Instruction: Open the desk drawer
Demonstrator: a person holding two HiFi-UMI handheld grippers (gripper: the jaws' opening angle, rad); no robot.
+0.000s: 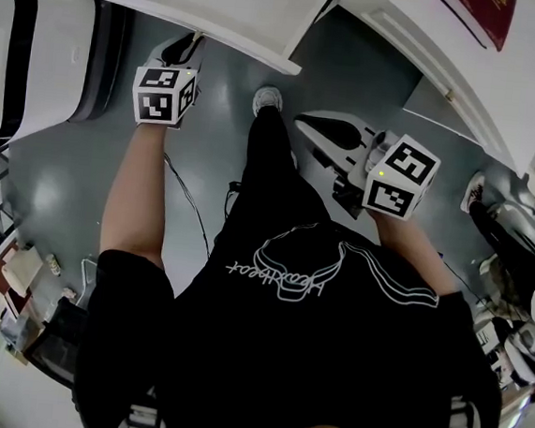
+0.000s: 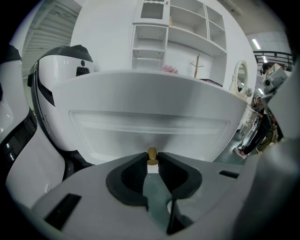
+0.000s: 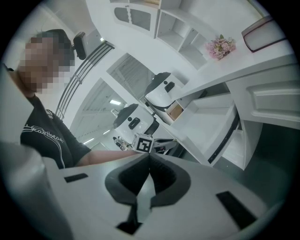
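Observation:
The white desk drawer (image 1: 221,11) stands pulled out from the desk at the top of the head view. Its panelled front (image 2: 150,122) fills the left gripper view, with a small brass knob (image 2: 152,156) at its lower middle. My left gripper (image 2: 152,161) is shut on that knob, and in the head view this left gripper (image 1: 183,48) reaches under the drawer's front edge. My right gripper (image 1: 307,121) hangs apart over the floor, below the desk. Its pads (image 3: 149,157) meet with nothing between them. The right gripper view shows the drawer (image 3: 206,119) from the side.
White and black machines (image 1: 29,54) stand at the left. The white desk top (image 1: 452,57) with a dark red book (image 1: 484,13) runs along the upper right. White shelves (image 2: 178,33) rise behind the desk. Shoes (image 1: 475,193) and cables (image 1: 189,201) lie on the grey floor.

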